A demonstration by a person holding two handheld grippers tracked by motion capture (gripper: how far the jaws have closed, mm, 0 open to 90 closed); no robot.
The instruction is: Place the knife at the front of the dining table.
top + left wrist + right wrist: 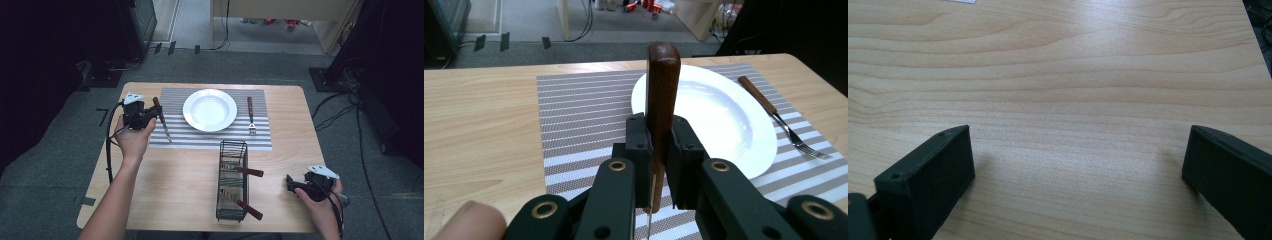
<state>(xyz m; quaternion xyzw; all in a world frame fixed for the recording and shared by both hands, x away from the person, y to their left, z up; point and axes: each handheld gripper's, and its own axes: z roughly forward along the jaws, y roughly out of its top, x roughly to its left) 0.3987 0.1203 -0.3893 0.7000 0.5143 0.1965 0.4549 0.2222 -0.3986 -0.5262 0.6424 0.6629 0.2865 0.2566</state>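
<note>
I am setting the table (150,170). The plate (210,110) is on the mat (260,140), and the fork (251,116) lies right of it. My left gripper (150,114) has its jaws clamped on the knife (161,119), left of the plate, and I think it goes down there. My right gripper (295,186) waits at the lower right, jaws wide apart. More cutlery sits in the basket (233,180).

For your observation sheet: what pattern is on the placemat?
Grey and white stripes on the placemat; clearest in the left gripper view.
</note>
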